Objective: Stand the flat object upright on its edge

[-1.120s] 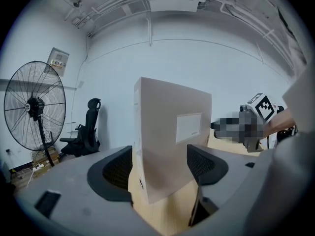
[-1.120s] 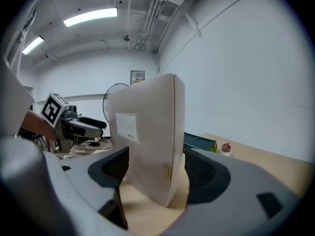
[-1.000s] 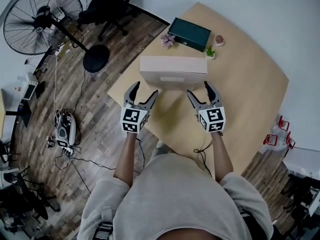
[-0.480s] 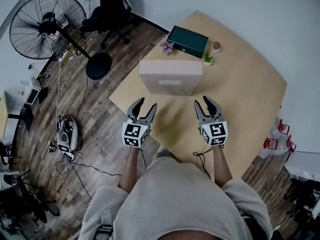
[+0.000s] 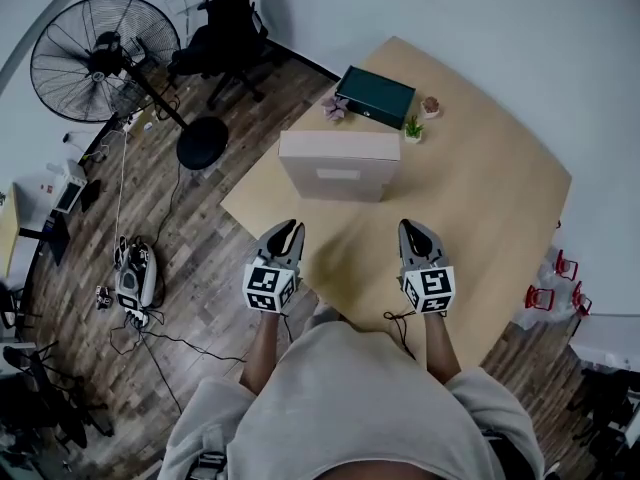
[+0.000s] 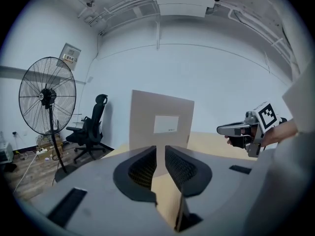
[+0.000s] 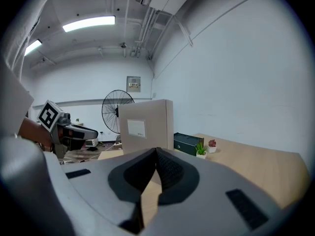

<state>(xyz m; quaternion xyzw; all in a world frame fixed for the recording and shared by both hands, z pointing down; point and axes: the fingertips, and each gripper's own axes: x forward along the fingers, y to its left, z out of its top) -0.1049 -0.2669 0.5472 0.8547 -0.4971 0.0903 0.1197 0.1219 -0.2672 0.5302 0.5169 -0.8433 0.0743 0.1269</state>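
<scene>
Dressed in a loose pale beige top (image 5: 350, 398), sleeves (image 5: 205, 418) bunched near the elbows. Fitted with a grey left gripper (image 5: 290, 226) and right gripper (image 5: 410, 226), curved jaws lined with dark ribbed pads (image 6: 142, 168), each carrying a white cube (image 5: 268, 286) of black square markers. Thin dark cable (image 5: 398, 325) below the right one.

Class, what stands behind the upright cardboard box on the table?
A dark green box, a purplish plant, a green plant and a reddish plant. The table right behind the cardboard box is hidden.
</scene>
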